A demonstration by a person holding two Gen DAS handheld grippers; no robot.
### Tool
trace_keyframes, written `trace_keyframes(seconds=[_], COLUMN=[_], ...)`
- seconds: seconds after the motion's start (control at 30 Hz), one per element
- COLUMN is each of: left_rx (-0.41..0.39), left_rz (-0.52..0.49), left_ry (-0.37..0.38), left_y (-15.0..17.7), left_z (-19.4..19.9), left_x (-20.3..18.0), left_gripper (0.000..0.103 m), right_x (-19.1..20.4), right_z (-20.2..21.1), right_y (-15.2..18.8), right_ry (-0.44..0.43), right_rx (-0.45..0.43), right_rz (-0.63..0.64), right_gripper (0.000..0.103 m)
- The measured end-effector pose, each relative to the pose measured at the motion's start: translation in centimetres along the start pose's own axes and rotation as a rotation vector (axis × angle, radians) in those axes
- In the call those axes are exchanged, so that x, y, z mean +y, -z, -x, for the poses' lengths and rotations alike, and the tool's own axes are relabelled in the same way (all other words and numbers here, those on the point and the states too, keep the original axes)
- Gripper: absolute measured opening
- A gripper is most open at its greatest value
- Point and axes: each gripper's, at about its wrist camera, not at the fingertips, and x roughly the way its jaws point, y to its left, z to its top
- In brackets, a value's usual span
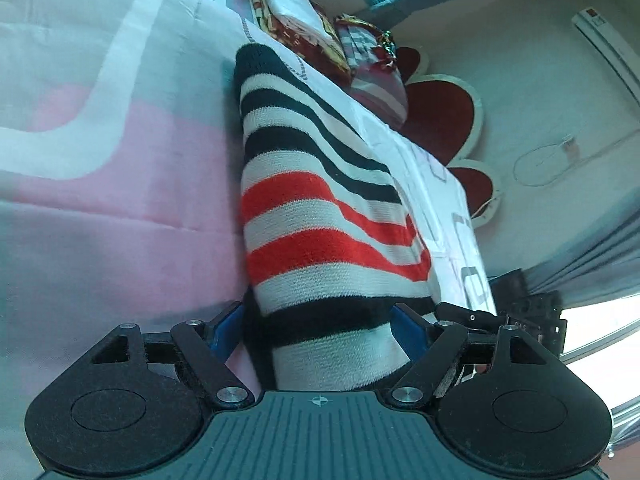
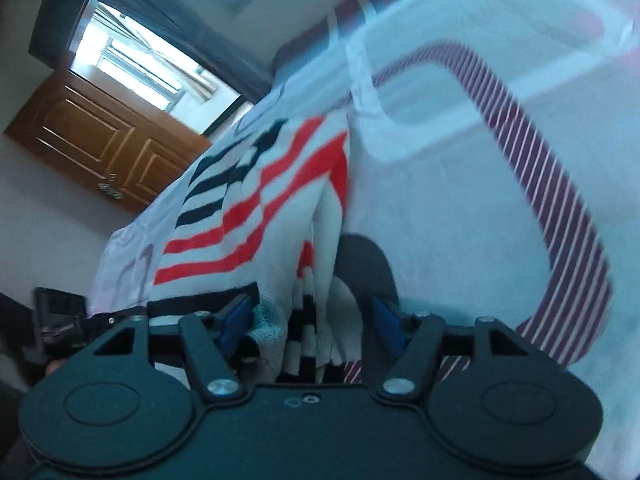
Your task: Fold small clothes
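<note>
A small knit garment point(image 1: 320, 208) with black, white and red stripes lies on the bed, and its near edge runs between the blue pads of my left gripper point(image 1: 318, 328), which is shut on it. In the right wrist view the same striped garment point(image 2: 256, 216) hangs in folds from my right gripper point(image 2: 310, 320), whose blue pads hold a bunched edge of it. Both grippers sit at the garment's near edge, low over the bed.
The bed has a pink and white quilt point(image 1: 100, 160) and a white sheet with a striped band point(image 2: 560, 200). Folded cloths and pillows point(image 1: 320, 36) lie at the bed's far end by a red headboard point(image 1: 444, 120). A wooden door point(image 2: 104, 136) and window are to the left.
</note>
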Motion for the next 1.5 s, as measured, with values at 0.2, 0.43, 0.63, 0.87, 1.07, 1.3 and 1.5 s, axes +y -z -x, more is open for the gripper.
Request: trace_keyframes(seconds=[0.2,0.43,0.63,0.87,1.07,1.3,1.5], left_rx=[0.034,0.041,-0.003,-0.036,-0.081,-0.176,-0.233], left_rz=[-0.025,-0.012,-0.069,-0.142,-0.166,-0.152,-0.075], left_ry=[0.028,0.047,-0.005,-0.033,-0.027,-0.094,-0.192], left_y=[-0.9,-1.3,-1.4,-1.4,-1.5,-0.4,2.4], left_z=[-1.7,-1.3,-2.7,-1.7,2.6,13.0,21.7], left_x=[-0.3,0.7,-1.0,-3.1,-4.7,-3.1,2.5], left_gripper=[0.077,0.065,0.065,0.046,0.045,0.045,0.045], right_x=[1.2,2.2,1.7,4.9,9.0,15.8,21.9], right_z=[-2.9,-4.2,-4.8,-3.5,-1.7,-3.5,-10.3], right_y=[-1.8,-2.6,-2.1,-0.4,0.2,1.2,3.7], right_ry=[-0.048,-0.067,-0.093,-0.012,-0.01,-0.077,-0.164], right_rx=[0.096,0.123,0.077,-0.021,-0.041,-0.023,0.04], right_rz=[0.056,0.101,0.06,0.16,0.239,0.334,0.387], right_gripper=[0.066,0.049,0.051,0.034,0.034,0.034,0.034])
